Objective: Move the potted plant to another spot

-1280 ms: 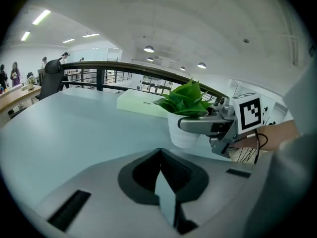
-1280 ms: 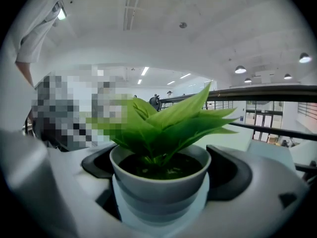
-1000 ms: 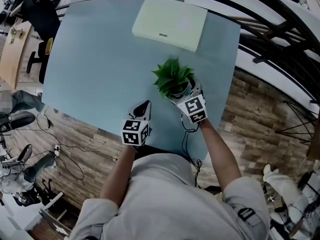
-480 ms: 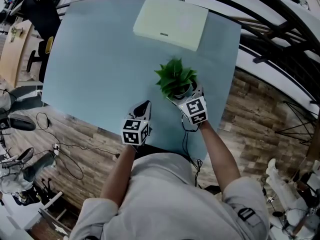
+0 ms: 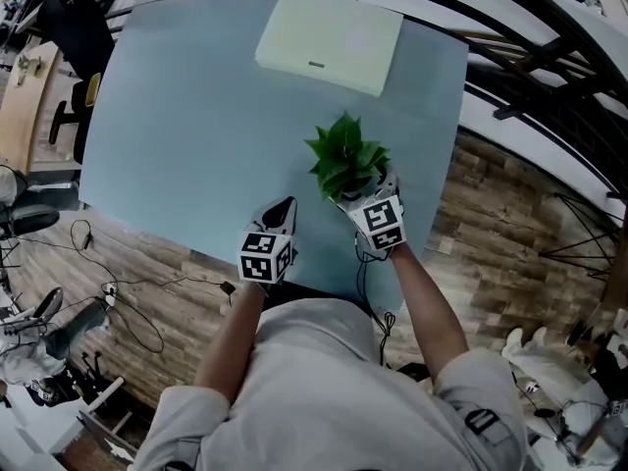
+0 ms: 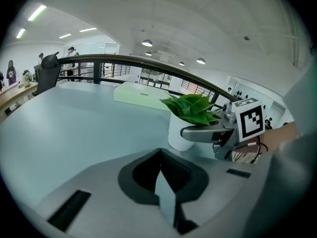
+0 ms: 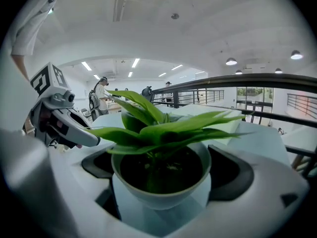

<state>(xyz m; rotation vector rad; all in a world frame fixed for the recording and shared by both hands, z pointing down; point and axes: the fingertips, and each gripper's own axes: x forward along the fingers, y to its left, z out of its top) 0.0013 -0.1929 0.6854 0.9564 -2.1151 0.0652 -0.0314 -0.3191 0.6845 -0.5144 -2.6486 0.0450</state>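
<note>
A potted plant (image 5: pixel 346 157) with green leaves in a white pot (image 6: pixel 178 133) stands upright near the front right of the pale blue table (image 5: pixel 196 116). My right gripper (image 5: pixel 365 183) is shut on the pot, with one jaw on each side of it. In the right gripper view the pot (image 7: pixel 161 185) fills the space between the jaws. My left gripper (image 5: pixel 286 207) is shut on nothing, just left of the plant near the table's front edge. In the left gripper view its jaws meet in front of the camera (image 6: pixel 161 170). Whether the pot's base touches the table is unclear.
A flat pale green box (image 5: pixel 329 27) lies at the table's far edge. A dark railing (image 5: pixel 530 27) curves round the far and right sides. Wooden floor with cables (image 5: pixel 128 292) shows left of the table. People stand far off in the gripper views.
The potted plant and my right gripper have shifted slightly to the right. The left gripper has stayed where it was.
</note>
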